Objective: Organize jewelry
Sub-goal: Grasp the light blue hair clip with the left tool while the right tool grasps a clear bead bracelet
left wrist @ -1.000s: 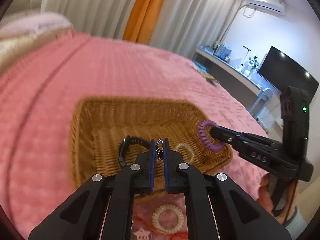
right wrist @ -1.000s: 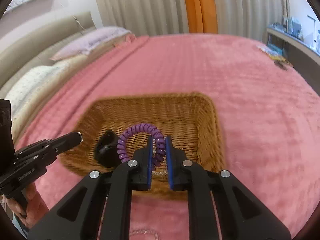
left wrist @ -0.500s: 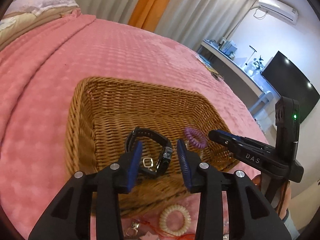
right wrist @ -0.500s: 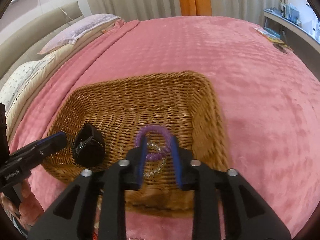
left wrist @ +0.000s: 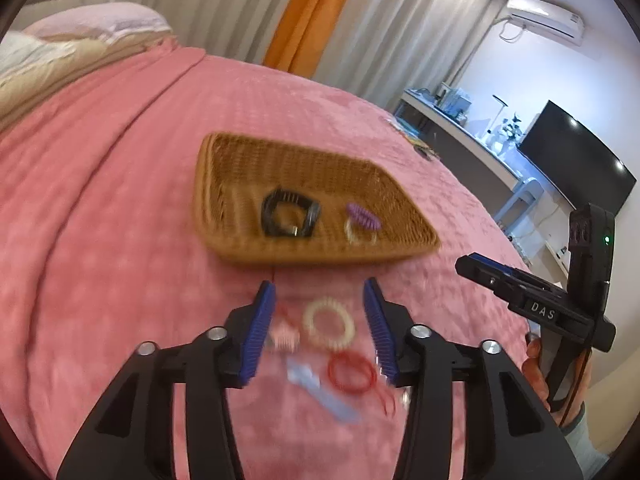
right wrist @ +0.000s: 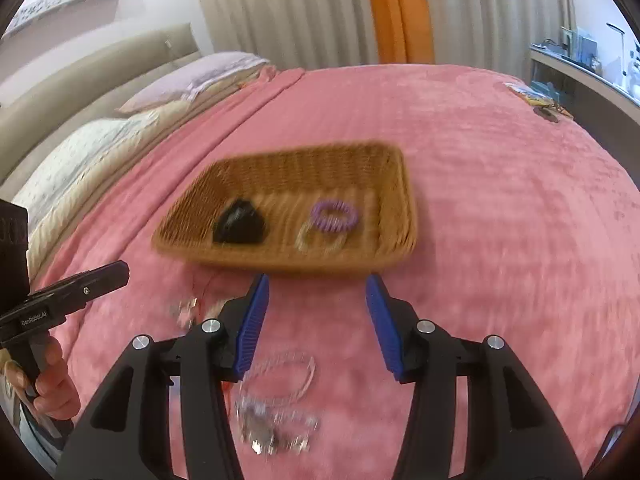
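Pink bed (left wrist: 100, 220) holds a basket (left wrist: 224, 256) with some pieces in, and both grippers, left (left wrist: 320, 300) and right (right wrist: 316, 292), are spread wide and holding nothing (between picks), so next comes grabbing the cream hair ring (left wrist: 329, 323).

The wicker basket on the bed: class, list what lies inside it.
Inside the wicker basket lie a black watch, a purple coil hair tie and a pale ring partly under it. Blur hides any smaller pieces, and the near wall covers the floor strip behind it.
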A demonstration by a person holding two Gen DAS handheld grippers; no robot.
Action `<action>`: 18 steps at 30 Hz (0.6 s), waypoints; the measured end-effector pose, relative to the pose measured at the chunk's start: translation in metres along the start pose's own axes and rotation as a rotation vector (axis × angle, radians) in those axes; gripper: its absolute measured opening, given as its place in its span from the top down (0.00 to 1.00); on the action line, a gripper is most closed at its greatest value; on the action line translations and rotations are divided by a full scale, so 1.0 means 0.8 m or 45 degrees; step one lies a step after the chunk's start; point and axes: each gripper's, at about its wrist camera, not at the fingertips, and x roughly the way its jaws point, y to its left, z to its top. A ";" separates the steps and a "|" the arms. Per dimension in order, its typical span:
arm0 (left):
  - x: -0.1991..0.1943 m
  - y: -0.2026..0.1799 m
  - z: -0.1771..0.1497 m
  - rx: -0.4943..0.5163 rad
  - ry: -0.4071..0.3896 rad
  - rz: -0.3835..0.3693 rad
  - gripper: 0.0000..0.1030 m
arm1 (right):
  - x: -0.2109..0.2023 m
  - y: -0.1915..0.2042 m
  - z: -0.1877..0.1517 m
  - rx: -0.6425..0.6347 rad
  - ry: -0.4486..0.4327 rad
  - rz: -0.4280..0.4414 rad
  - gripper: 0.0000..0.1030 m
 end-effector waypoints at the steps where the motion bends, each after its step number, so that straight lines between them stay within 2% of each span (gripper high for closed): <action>1: -0.001 -0.001 -0.010 -0.004 0.002 0.017 0.42 | 0.001 0.003 -0.007 -0.005 0.012 0.002 0.54; 2: 0.001 -0.003 -0.019 -0.002 0.011 0.035 0.37 | 0.005 0.005 -0.017 -0.012 0.031 0.004 0.54; 3: 0.007 -0.007 -0.031 0.006 0.039 0.064 0.37 | 0.009 0.007 -0.025 -0.019 0.046 0.000 0.55; 5: 0.020 -0.015 -0.047 0.009 0.095 0.112 0.37 | 0.023 0.011 -0.038 -0.032 0.085 0.002 0.65; 8: 0.040 -0.024 -0.063 0.029 0.163 0.181 0.37 | 0.044 0.012 -0.051 -0.038 0.124 -0.009 0.70; 14: 0.061 -0.039 -0.082 0.105 0.249 0.298 0.37 | 0.065 0.009 -0.062 -0.041 0.169 -0.014 0.71; 16: 0.064 -0.038 -0.087 0.130 0.276 0.327 0.42 | 0.066 0.013 -0.061 -0.053 0.170 -0.011 0.71; 18: 0.062 -0.038 -0.089 0.164 0.299 0.337 0.53 | 0.070 0.016 -0.062 -0.074 0.182 -0.018 0.73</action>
